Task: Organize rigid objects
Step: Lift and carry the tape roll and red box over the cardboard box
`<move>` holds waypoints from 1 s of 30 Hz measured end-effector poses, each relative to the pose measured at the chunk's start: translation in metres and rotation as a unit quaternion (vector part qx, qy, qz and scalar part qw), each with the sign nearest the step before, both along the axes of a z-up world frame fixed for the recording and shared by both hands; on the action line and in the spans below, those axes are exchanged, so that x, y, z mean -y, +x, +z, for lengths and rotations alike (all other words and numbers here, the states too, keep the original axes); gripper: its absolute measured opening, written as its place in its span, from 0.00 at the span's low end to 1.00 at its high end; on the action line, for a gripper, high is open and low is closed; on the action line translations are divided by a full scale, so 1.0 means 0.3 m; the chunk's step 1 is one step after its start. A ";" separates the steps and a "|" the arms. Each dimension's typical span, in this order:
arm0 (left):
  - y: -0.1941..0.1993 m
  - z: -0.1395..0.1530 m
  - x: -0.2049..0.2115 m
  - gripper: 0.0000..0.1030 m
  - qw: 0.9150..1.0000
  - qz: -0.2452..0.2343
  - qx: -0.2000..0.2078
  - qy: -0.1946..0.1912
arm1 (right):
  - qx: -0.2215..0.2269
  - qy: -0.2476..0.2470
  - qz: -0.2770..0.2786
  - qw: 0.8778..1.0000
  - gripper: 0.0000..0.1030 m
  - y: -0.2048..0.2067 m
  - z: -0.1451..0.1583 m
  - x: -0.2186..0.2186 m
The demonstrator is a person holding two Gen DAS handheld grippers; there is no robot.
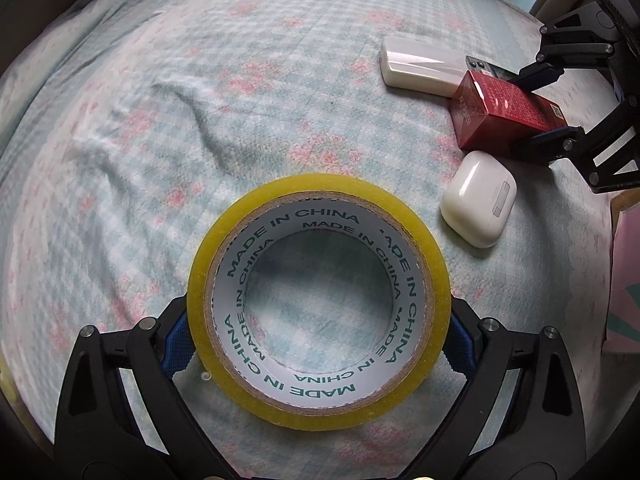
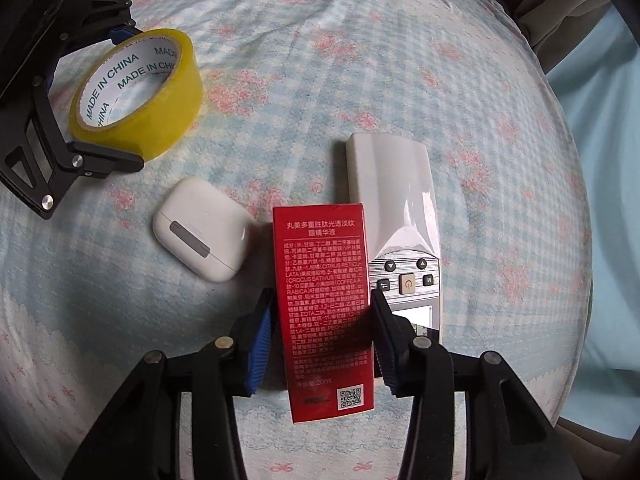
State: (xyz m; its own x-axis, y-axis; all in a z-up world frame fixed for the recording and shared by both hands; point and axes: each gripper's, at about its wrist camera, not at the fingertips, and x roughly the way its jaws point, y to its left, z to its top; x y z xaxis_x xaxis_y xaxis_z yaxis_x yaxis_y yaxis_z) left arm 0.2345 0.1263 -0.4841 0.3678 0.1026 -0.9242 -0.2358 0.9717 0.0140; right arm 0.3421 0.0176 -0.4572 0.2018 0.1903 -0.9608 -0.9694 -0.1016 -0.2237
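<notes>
A yellow roll of tape [image 1: 318, 300] sits between the blue pads of my left gripper [image 1: 320, 340], which is shut on it; the roll shows at the upper left of the right wrist view [image 2: 138, 94]. A red box [image 2: 326, 308] lies on the bed between the fingers of my right gripper [image 2: 322, 308]; a small gap shows on the left side, so the jaws stand open around it. A white earbud case [image 2: 204, 228] lies left of the box. A white remote control [image 2: 396, 216] lies right of the box, touching it.
Everything rests on a bed with a blue checked floral sheet [image 1: 240, 100]. The sheet has wrinkles at the left [image 1: 180, 92]. The bed's edge and a pale blue surface [image 2: 592, 92] are at the right. The red box [image 1: 504, 112], case [image 1: 478, 198] and remote [image 1: 420, 66] are grouped together.
</notes>
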 end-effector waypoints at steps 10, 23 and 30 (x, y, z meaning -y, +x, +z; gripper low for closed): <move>-0.026 0.032 -0.015 0.93 1.000 0.006 0.004 -0.004 | -0.026 0.009 -0.039 0.999 0.39 0.010 0.025 -0.011; -0.047 0.133 -0.018 0.93 1.000 0.008 0.029 0.000 | -0.054 0.048 -0.100 0.992 0.38 0.002 0.121 0.024; -0.072 0.242 0.011 0.93 0.999 -0.003 0.044 0.009 | -0.061 0.077 -0.131 0.986 0.38 -0.040 0.236 0.069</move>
State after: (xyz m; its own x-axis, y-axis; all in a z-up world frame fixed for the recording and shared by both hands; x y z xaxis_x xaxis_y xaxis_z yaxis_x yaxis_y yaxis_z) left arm 0.2129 0.1230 -0.4114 0.4488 0.1169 -0.8860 -0.2318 0.9727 0.0109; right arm 0.3302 -0.0032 -0.3863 0.1489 0.2924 -0.9446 -0.9783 0.1830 -0.0976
